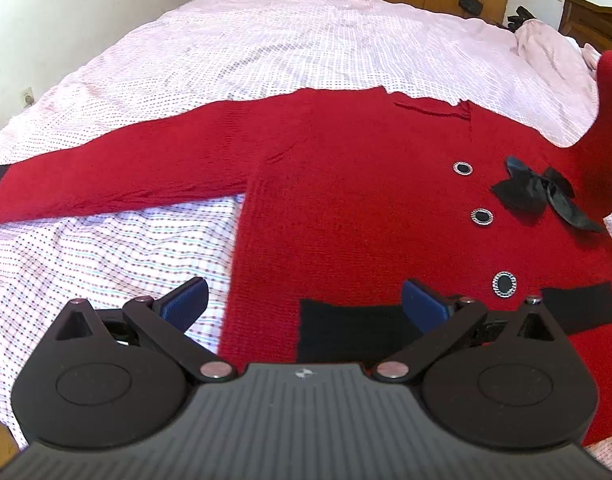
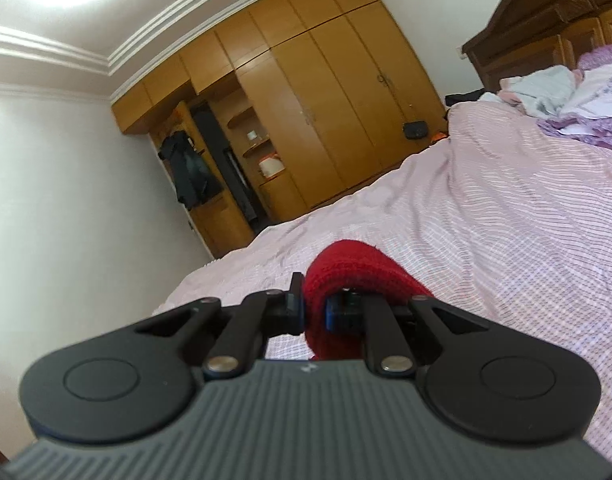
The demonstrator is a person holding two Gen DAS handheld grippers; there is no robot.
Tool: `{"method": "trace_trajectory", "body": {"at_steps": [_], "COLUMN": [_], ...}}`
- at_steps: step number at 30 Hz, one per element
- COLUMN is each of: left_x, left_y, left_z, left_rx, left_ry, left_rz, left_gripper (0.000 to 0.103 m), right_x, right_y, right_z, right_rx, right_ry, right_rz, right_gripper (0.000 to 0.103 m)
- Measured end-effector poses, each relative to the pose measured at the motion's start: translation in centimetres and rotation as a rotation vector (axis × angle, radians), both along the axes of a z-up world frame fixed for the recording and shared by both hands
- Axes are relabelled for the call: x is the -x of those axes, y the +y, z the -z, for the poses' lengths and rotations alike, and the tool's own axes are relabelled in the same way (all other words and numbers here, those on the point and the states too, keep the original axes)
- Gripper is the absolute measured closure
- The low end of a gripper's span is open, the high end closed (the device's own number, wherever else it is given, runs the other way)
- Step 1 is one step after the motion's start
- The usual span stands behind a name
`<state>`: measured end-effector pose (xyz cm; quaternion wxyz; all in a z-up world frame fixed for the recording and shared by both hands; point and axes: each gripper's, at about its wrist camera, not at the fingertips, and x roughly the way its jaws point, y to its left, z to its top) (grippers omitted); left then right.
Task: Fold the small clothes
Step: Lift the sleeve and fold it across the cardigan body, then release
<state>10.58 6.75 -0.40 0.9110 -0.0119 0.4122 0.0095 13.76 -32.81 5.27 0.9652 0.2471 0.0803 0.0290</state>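
Cardigan [image 1: 346, 184], red knit with black trim, lies face up across the pink checked bedspread [image 1: 265, 40], one sleeve [image 1: 117, 176] stretched flat to the left of my left view, its black cuff at the frame's edge. I can read no writing anywhere; the only mark is a small pale logo [image 1: 303, 374] on the body of each gripper, too small to make out. Three black buttons ringed in silver [image 1: 482, 216] run down the front, beside a black satin bow [image 1: 542, 196], and black pocket bands [image 1: 346, 328] sit near the hem. My left gripper [image 1: 303, 296] hangs above the hem with its blue pads [image 1: 185, 300] spread wide, nothing between them and nothing touched. My right gripper [image 2: 314, 308] is clenched on a fold of red knit [image 2: 358, 268], which bulges up over the pinched pads and drapes down behind them. In the left view that lifted part rises as a red peak at the right edge. Only the right view shows the wooden wardrobe [image 2: 326, 112], a dark headboard [image 2: 546, 20] and a heap of lilac and white laundry [image 2: 578, 104] at the far end of the bed; only the left view shows the garment's front.
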Motion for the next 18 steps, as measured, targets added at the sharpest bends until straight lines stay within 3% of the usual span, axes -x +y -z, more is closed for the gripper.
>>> {"method": "trace_trajectory", "body": {"at_steps": [10, 18], "left_x": [0.5, 0.7], "left_y": [2.6, 4.8], "left_z": [0.7, 1.0], "left_rx": [0.007, 0.01], "left_ry": [-0.009, -0.017], "left_rz": [-0.035, -0.077], "left_gripper": [0.0, 0.0], "right_x": [-2.2, -3.3], "right_y": [4.7, 8.9], "right_z": [0.5, 1.6], "right_rx": [0.01, 0.023], "right_ry": [0.041, 0.011], "right_rz": [-0.01, 0.018], "right_gripper": [0.091, 0.091]}}
